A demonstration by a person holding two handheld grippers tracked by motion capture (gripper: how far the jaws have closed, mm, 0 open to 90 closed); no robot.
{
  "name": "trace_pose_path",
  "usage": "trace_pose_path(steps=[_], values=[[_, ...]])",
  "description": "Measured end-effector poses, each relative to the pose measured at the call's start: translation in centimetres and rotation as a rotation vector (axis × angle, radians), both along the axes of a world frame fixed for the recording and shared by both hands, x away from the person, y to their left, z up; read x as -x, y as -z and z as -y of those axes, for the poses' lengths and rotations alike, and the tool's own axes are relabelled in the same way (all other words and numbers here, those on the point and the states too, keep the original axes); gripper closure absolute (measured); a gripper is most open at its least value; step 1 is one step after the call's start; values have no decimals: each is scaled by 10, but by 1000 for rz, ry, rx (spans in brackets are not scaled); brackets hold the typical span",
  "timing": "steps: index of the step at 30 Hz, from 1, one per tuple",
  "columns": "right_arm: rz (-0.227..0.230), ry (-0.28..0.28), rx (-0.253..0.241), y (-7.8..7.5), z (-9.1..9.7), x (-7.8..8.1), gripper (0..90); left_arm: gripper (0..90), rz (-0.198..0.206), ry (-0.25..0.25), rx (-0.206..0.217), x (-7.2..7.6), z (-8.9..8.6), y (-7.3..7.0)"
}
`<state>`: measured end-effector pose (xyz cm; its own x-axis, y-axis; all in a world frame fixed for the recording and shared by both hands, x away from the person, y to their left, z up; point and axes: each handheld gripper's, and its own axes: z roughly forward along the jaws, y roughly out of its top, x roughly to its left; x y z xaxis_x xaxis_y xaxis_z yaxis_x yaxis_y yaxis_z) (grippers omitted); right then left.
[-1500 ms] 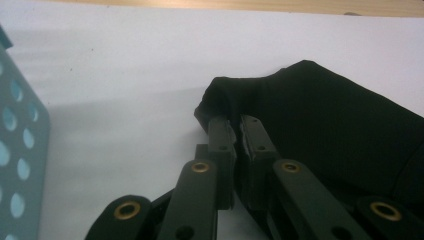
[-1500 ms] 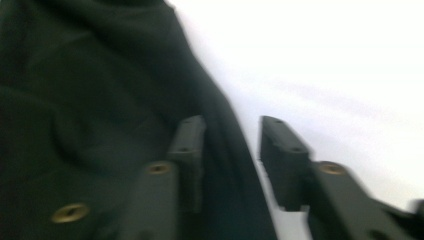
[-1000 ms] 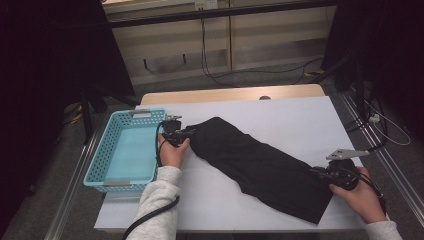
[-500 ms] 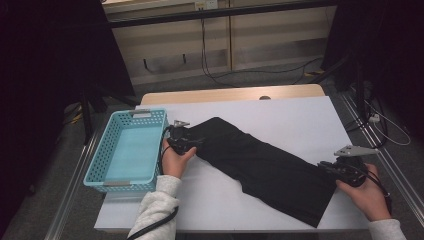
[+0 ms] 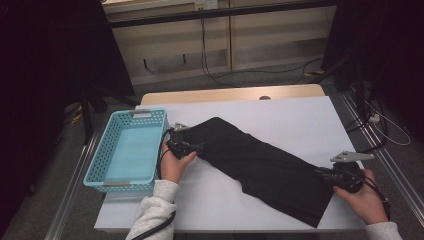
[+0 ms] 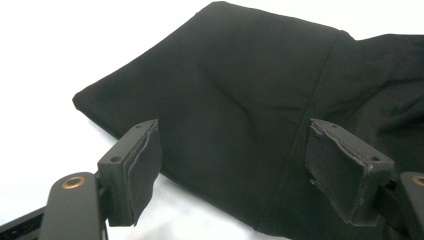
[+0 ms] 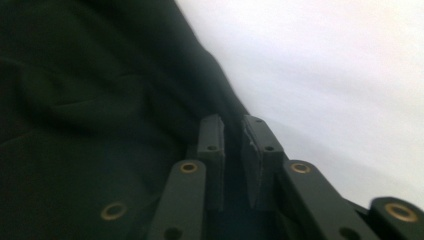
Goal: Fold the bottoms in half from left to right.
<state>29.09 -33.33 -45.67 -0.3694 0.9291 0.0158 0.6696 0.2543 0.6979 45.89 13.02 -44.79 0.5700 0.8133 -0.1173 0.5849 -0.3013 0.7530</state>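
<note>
In the high view a white table with a pale wooden far edge stands on a grey floor, dark curtains at both sides and cables trailing along a low wall behind. A black garment lies slantwise across the table, stretched between the two grippers. The left gripper sits at the cloth's upper end, just beside a turquoise basket at the table's left edge; the left hand grips it from below. The right gripper, held by the right hand, meets the cloth's lower end near the table's right edge.

In the left gripper view the jaws stand wide apart, having just been opening. The garment's hemmed end lies flat on the white surface ahead of and between the pads, which press nothing. Bare white table shows beyond the left jaw.

In the right gripper view the jaws are drawn almost together, a narrow gap between the pads. The dark cloth spreads to the left of them and reaches their base; whether a fold is actually pinched cannot be told. White table runs off to their right.
</note>
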Motion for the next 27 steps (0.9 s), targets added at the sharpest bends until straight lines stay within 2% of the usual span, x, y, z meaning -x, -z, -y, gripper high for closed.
trace_pose_path(steps=[1, 2, 5, 7, 9, 13, 14, 15, 16, 17, 19, 20, 22, 24, 26, 27], values=[[0, 0, 0, 0, 0, 0, 849, 231, 0, 0, 0, 0, 0, 0], [-9, 1, -40, 0, 2, 0, 900, 231, -3, 3, 0, 0, 0, 1], [-12, 5, -49, -2, 4, 1, 900, 231, -3, 12, -5, 0, 1, 1], [2, 16, -66, -8, 8, 1, 900, 231, 4, 6, 3, 0, 2, 0], [17, 25, -52, -10, 13, 1, 900, 232, 10, 8, 4, 0, 3, 0], [15, 39, -45, -8, 16, 0, 900, 233, 8, 9, 4, 0, 4, 0], [13, -2, -74, -8, 13, 2, 891, 233, 7, 10, 5, 0, 4, 0], [13, -2, -74, -8, 13, 2, 891, 233, 7, 10, 5, 0, 4, 0], [18, -6, -38, -7, 6, 1, 820, 233, 9, 10, 0, 0, 4, 1], [22, -3, -22, -6, 4, 0, 793, 232, 9, 10, 0, 0, 4, 1], [7, -22, -36, -2, 0, -2, 793, 230, 17, 7, -8, 1, 5, 1], [4, -21, -10, 1, -3, -3, 792, 226, 11, 21, -14, 0, 4, 1], [8, -39, -31, 2, -3, -4, 887, 223, 14, 21, -12, 0, 3, 1], [13, -24, -18, 1, -3, -6, 899, 222, 13, 23, -12, 0, 3, 2], [15, -3, -49, -1, 1, -8, 900, 222, 11, 25, -12, 1, 3, 1], [15, -3, -49, -1, 1, -8, 900, 222, 13, 27, -17, 0, 3, 1]])
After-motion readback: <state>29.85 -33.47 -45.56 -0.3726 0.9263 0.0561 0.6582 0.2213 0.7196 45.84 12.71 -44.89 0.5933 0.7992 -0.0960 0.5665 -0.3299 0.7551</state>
